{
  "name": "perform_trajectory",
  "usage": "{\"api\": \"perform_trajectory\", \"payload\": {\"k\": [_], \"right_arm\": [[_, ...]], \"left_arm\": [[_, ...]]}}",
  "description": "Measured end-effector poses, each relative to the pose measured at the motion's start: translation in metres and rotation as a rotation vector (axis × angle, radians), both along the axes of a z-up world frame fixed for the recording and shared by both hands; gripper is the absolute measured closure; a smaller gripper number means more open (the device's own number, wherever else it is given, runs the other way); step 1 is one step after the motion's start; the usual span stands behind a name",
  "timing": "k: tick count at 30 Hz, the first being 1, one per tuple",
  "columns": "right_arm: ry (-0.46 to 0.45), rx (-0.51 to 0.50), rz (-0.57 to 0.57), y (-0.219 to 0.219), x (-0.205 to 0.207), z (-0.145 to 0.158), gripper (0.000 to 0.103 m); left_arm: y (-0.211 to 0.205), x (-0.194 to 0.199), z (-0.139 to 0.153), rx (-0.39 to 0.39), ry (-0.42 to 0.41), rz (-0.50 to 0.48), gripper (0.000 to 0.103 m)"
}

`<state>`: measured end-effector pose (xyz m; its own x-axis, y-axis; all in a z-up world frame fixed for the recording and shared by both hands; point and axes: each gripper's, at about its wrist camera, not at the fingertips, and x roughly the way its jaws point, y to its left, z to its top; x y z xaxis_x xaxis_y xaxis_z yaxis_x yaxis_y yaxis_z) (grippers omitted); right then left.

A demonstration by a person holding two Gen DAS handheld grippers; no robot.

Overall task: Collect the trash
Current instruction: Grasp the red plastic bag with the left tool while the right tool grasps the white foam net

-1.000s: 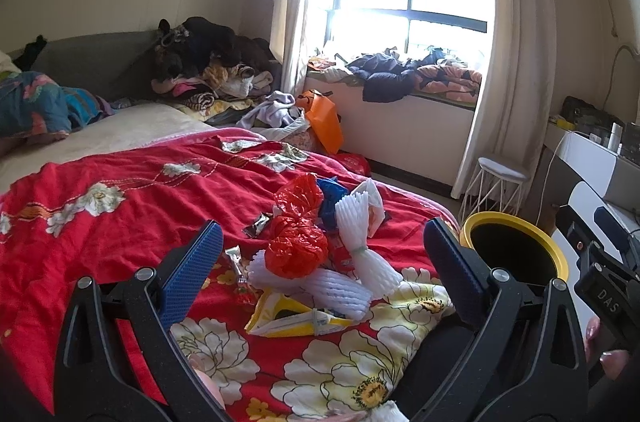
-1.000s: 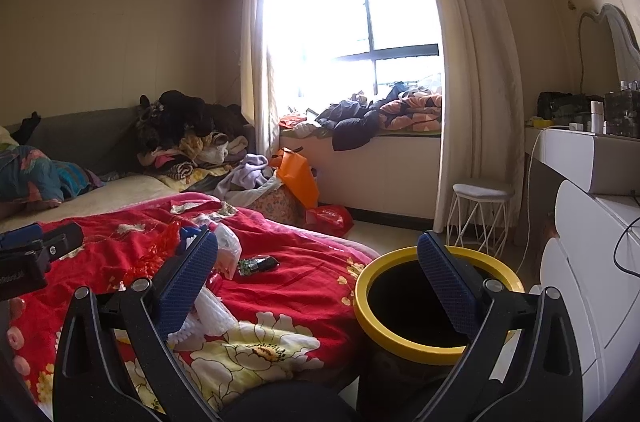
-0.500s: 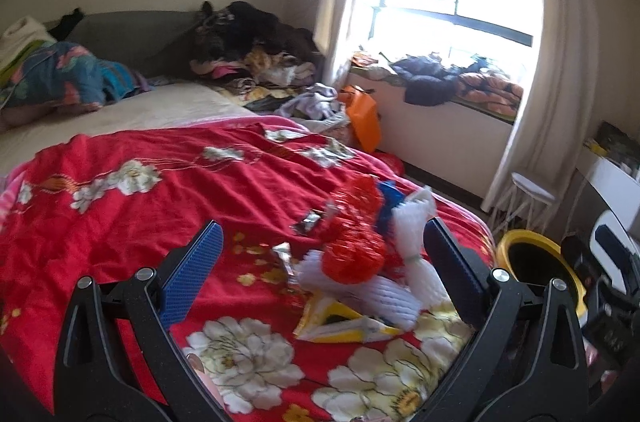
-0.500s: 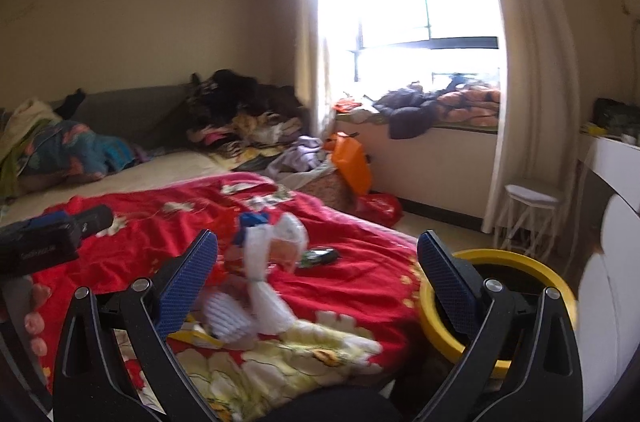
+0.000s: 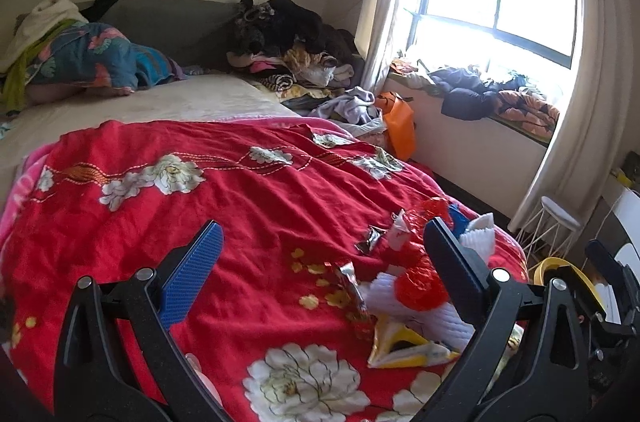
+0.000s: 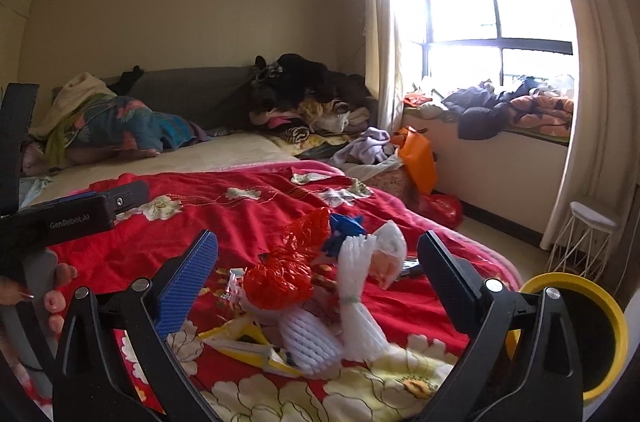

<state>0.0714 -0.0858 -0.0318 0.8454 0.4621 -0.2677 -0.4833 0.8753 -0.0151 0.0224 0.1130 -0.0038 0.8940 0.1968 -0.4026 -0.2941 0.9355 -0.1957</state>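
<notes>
Right wrist view: trash pile [image 6: 320, 298] now centred.

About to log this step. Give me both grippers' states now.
Left gripper: open, holding nothing, above the red blanket.
Right gripper: open, holding nothing, facing the trash pile.
</notes>
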Motion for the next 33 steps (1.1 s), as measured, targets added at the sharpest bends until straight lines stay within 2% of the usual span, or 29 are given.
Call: {"api": "perform_trajectory", "payload": {"k": [3, 7, 9, 14, 22, 24, 28, 31, 33], "right_arm": [[0.037, 0.009, -0.011, 0.002, 0.015, -0.004, 0.006], [0.098, -0.014, -0.015, 0.004, 0.039, -0.016, 0.007], [0.148, -0.034, -0.016, 0.003, 0.053, -0.026, 0.013], [0.25, -0.084, -0.013, -0.002, 0.073, -0.054, 0.028], [0.424, -0.094, 0.011, -0.01, 0.097, -0.087, 0.039], [0.465, -0.101, 0.009, -0.011, 0.103, -0.092, 0.043], [0.538, -0.107, 0.038, -0.007, 0.107, -0.101, 0.072], [0.557, -0.086, 0.055, -0.011, 0.103, -0.102, 0.081], [0.554, -0.072, 0.052, -0.016, 0.101, -0.098, 0.084]], "left_arm": [[0.007, 0.013, 0.0, -0.011, -0.01, -0.022, 0.011], [0.005, 0.038, -0.006, -0.04, 0.034, -0.082, 0.011], [0.002, 0.052, -0.014, -0.077, 0.066, -0.132, 0.011], [-0.011, 0.075, -0.033, -0.11, 0.126, -0.213, 0.011], [-0.033, 0.101, -0.059, -0.157, 0.224, -0.307, 0.014], [-0.038, 0.107, -0.066, -0.168, 0.254, -0.319, 0.017], [-0.044, 0.112, -0.074, -0.186, 0.294, -0.326, 0.029], [-0.048, 0.113, -0.076, -0.192, 0.312, -0.341, 0.04], [-0.05, 0.114, -0.076, -0.185, 0.323, -0.352, 0.054]]}}
